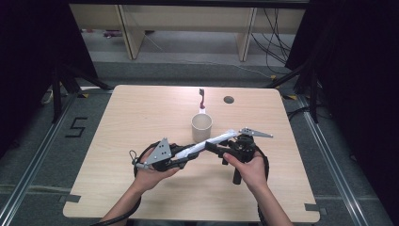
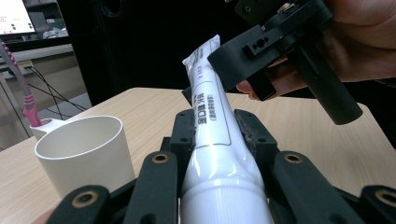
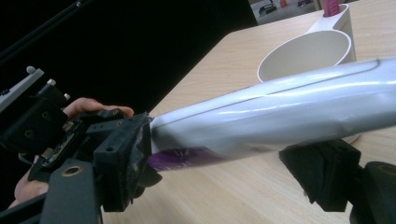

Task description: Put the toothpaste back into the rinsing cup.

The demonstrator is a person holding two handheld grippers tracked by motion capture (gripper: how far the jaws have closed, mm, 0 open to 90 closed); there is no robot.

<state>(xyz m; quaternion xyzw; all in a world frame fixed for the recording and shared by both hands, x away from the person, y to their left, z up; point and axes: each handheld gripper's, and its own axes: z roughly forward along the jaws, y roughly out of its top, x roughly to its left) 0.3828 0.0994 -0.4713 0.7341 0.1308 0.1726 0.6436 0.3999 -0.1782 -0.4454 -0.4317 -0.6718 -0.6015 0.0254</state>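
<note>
A white toothpaste tube (image 1: 211,140) hangs slanted above the table between both hands. My left gripper (image 1: 188,157) is shut on its thick cap end; in the left gripper view the tube (image 2: 215,140) runs away between the two black pads. My right gripper (image 1: 214,149) stands open at the tube's flat far end. In the right gripper view the tube (image 3: 280,107) crosses over the wide gap between its jaws, and I cannot tell whether a pad touches it. Behind the tube stands a cream cup (image 1: 201,127) with a pink toothbrush (image 1: 202,98) upright in its side holder.
The wooden table (image 1: 141,117) has a round cable hole (image 1: 228,100) at the back right. Dark curtains and stand legs flank it on both sides. A taped number 5 (image 1: 76,127) marks the floor at the left.
</note>
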